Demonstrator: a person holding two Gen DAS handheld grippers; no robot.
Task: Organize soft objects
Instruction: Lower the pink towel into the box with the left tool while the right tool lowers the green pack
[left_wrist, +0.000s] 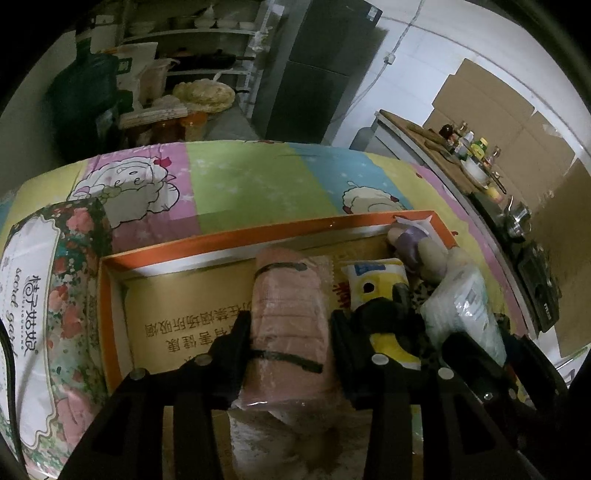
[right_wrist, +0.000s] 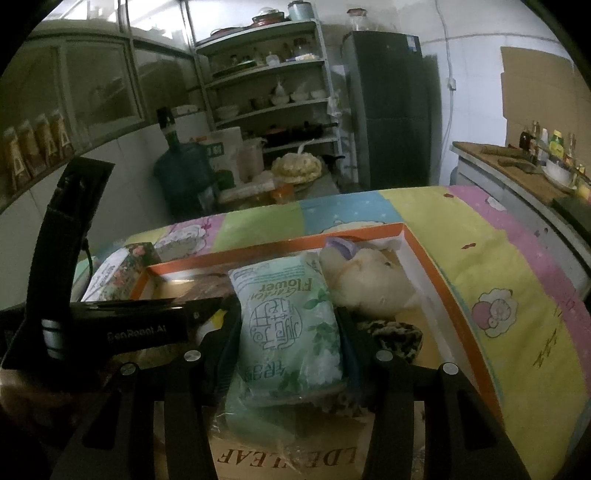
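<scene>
Both grippers point down into an orange box (left_wrist: 266, 230) that sits on a bright sheet (left_wrist: 251, 177) with cartoon sheep. The left gripper (left_wrist: 286, 334) has a pink roll (left_wrist: 291, 295) in clear wrap between its fingers; the left finger touches it, but a small gap shows on the right, so the claw looks apart. The right gripper (right_wrist: 288, 332) is clamped on a green pack (right_wrist: 288, 314) that reads "Garden Flower". The left gripper's black body in the right view reads "GenRobot.AI". The box floor has gold card with Chinese words and "LEAF". A cream plush toy (right_wrist: 369, 288) lies in the far right corner, and a yellow pack (left_wrist: 373, 280) lies beside the roll. A flowery pack (left_wrist: 40, 295) sits outside the box on the left. Behind are shelves (right_wrist: 266, 85) with bowls, a dark fridge (right_wrist: 388, 103), a blue water jug (right_wrist: 183, 173) and a counter (right_wrist: 509, 162) with bottles
</scene>
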